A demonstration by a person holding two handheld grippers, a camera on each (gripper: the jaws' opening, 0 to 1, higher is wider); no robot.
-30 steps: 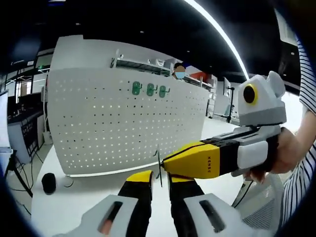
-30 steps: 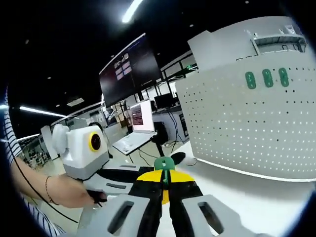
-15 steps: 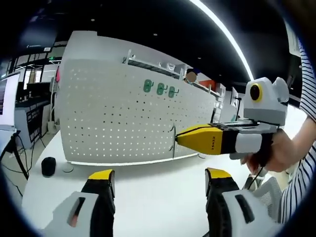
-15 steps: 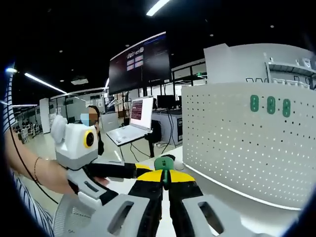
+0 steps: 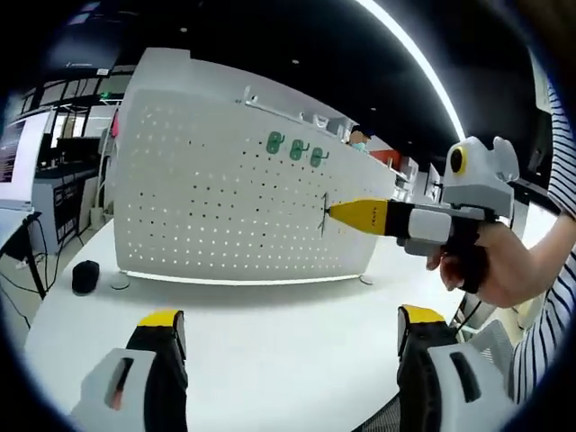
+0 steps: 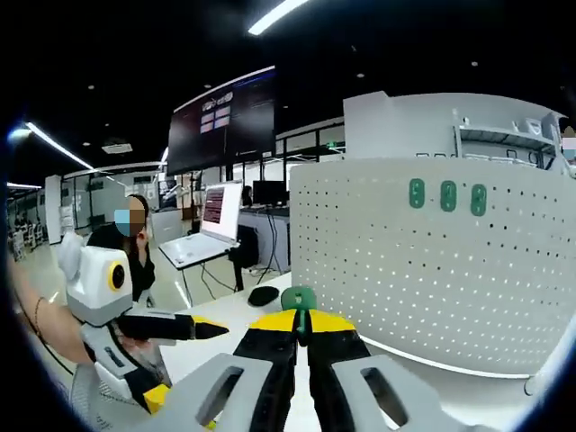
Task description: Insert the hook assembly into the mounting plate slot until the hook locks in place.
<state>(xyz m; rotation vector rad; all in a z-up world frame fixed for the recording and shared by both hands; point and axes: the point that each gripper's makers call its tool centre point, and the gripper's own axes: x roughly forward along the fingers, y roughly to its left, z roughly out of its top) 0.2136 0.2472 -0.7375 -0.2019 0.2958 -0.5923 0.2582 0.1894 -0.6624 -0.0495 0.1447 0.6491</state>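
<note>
My right gripper (image 6: 301,322) is shut on a green hook assembly (image 6: 299,300), whose green head stands up just above the jaw tips. In the left gripper view the right gripper (image 5: 335,213) comes in from the right, a hand around it, with the hook's thin wire (image 5: 324,214) at its yellow tip, held in front of the white pegboard mounting plate (image 5: 225,207). Three green hooks (image 5: 295,148) hang high on that plate (image 6: 432,261). My left gripper (image 5: 292,322) stands wide open over the white table (image 5: 270,351), nothing between its fingers.
A small black object (image 5: 84,274) and a round white disc (image 5: 120,282) lie on the table left of the plate. Behind, in the right gripper view, stand a laptop (image 6: 202,245), a large dark screen (image 6: 220,121) and a seated person (image 6: 135,252).
My left gripper's jaws, close together a second ago, have spread wide. The right gripper with the hook has drawn away from them, toward the pegboard.
</note>
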